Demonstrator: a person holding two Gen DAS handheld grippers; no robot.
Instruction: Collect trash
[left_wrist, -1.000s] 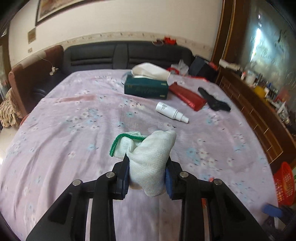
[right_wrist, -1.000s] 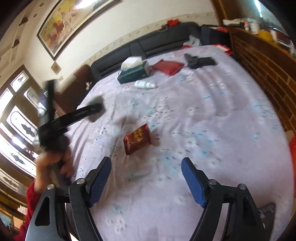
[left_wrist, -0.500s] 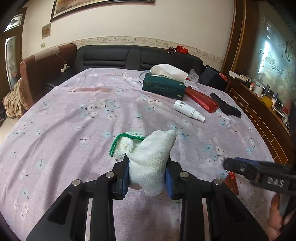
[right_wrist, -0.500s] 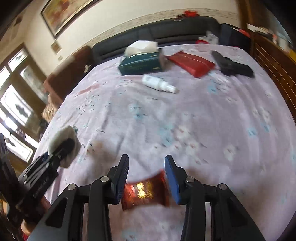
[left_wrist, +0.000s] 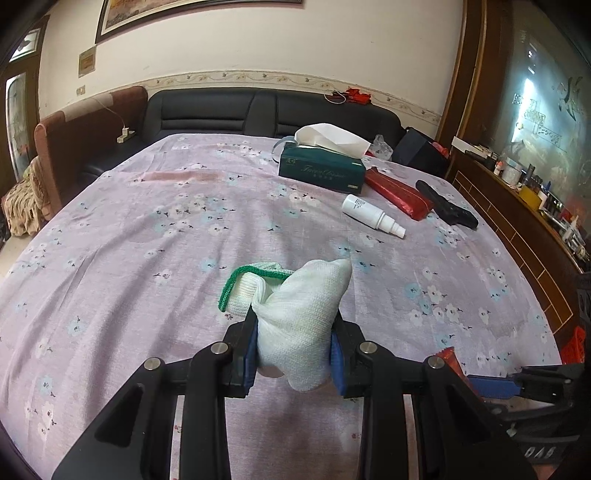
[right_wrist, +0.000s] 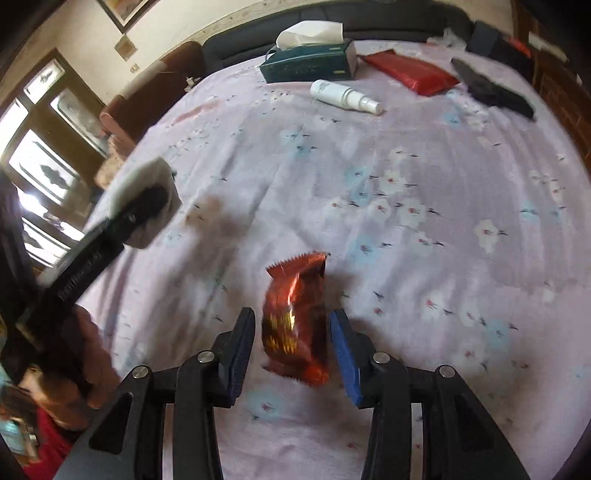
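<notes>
A wide table (left_wrist: 155, 236) is being covered by a lilac cloth printed with small flowers. It is being backed by a black sofa (left_wrist: 236, 110) under a cream wall, with a brown armchair (left_wrist: 77, 125) at the left and a wooden cabinet (left_wrist: 517, 206) along the right. At the far end, a green tissue box (left_wrist: 321, 170), a white spray bottle (left_wrist: 373, 216), a red pouch (left_wrist: 399, 194) and a black object (left_wrist: 448, 210) are being left lying close together.

A white glove (left_wrist: 299, 321) with a green cuff is being gripped between the pads of the left gripper (left_wrist: 293, 350); it is bunched, and its tip is being pushed up above the fingers.

The wrapper (right_wrist: 295, 321), a shiny red foil packet with gold print and serrated ends, is being seen lying flat on the cloth near the table's front edge. It is being straddled by the right gripper (right_wrist: 291, 347), whose fingers are part-way closed; slim gaps are being left on both sides, so the packet is not being pinched. In the left view, only its corner (left_wrist: 448, 360) is being shown.
</notes>
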